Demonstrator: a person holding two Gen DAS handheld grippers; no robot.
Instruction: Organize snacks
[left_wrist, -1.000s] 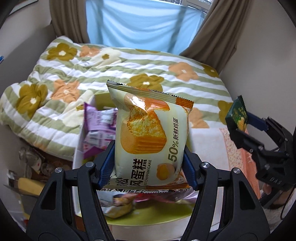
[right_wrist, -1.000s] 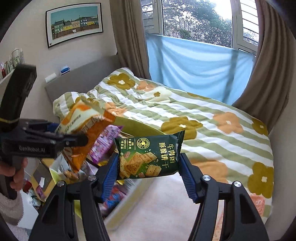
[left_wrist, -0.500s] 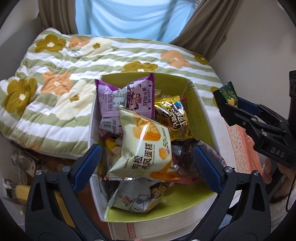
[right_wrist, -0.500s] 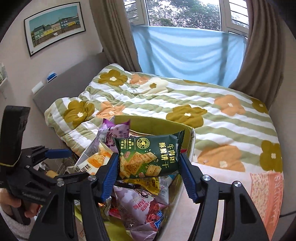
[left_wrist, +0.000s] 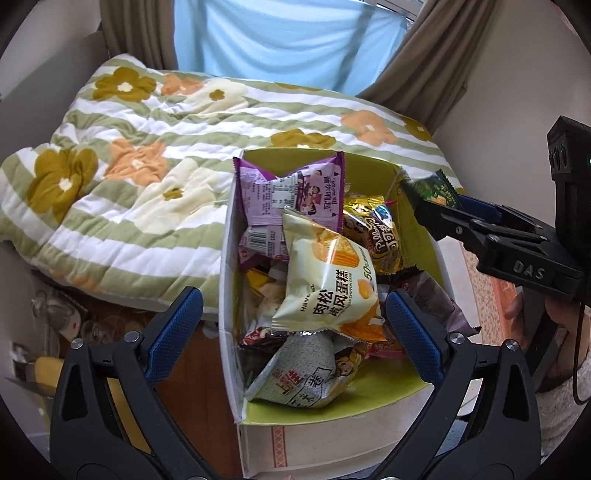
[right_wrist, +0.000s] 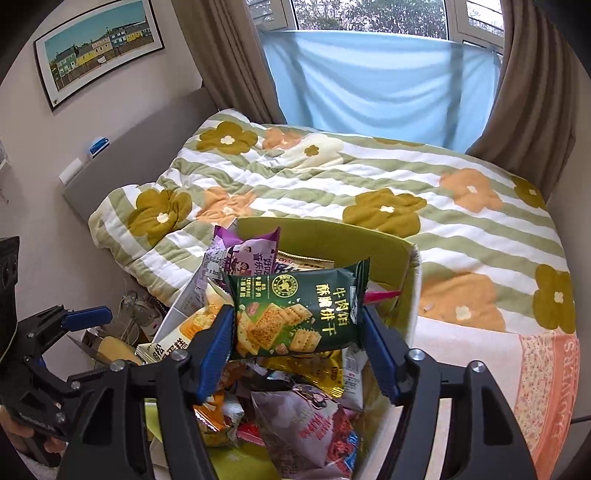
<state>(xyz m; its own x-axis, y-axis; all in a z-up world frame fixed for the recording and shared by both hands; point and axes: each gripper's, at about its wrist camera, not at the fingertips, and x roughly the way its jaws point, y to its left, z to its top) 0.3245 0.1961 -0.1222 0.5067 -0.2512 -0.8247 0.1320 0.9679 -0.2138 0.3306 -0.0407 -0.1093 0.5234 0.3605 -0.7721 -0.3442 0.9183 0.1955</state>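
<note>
A white box with a lime-green inside (left_wrist: 373, 400) holds several snack packets. A cream and orange chiffon cake packet (left_wrist: 328, 286) lies on top of the pile, with a purple packet (left_wrist: 291, 194) behind it. My left gripper (left_wrist: 293, 336) is open and empty just above the box's near end. My right gripper (right_wrist: 297, 354) is shut on a dark green cracker packet (right_wrist: 297, 312) and holds it above the box (right_wrist: 391, 251). The right gripper with the green packet (left_wrist: 437, 188) also shows at the right of the left wrist view.
The box stands beside a bed with a green-striped flower quilt (left_wrist: 122, 192). A pink-patterned cloth (right_wrist: 532, 373) lies to the right of the box. Clutter and a small fan (left_wrist: 55, 314) sit on the floor at the left. Curtains (right_wrist: 376, 70) hang behind the bed.
My left gripper opened and let the chiffon cake packet fall onto the pile in the box. My right gripper carried the green cracker packet over the box.
</note>
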